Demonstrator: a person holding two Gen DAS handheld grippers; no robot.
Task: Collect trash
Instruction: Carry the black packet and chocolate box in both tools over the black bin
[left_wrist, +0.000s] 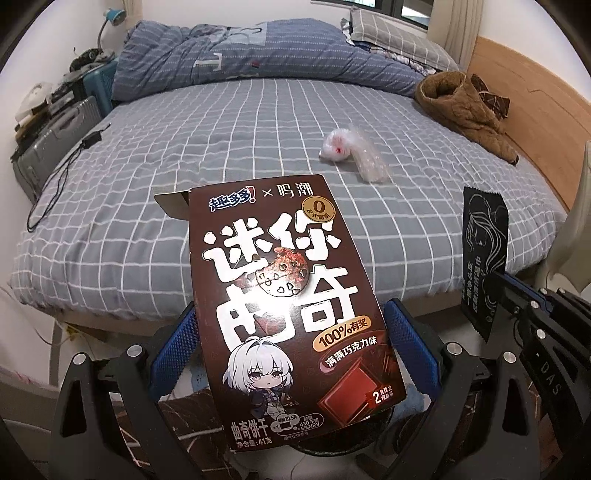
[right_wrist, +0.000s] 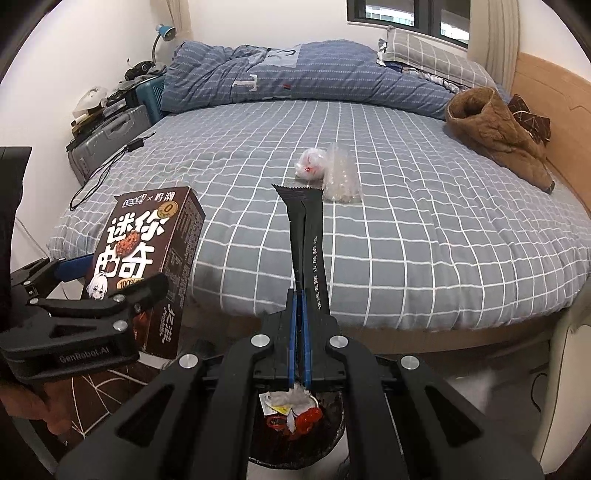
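- Carrying step: left tool (left_wrist: 291, 350) clamped on cookie box (left_wrist: 288, 302), right tool (right_wrist: 299, 306) pinched on black wrapper (right_wrist: 304, 236), both off the bed's edge.
- Next, likely: release over trash bin (right_wrist: 295, 424) below, then fetch plastic wrap (right_wrist: 332, 170) lying on bed (right_wrist: 406, 240).

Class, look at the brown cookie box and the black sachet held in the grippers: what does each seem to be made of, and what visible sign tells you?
Cookie box: likely thin printed cardboard with a slight sheen; its open flap shows a plain tan inside.
Black sachet: probably plastic or foil film, matte; its top edge is zigzag-cut and a seam runs down its length.
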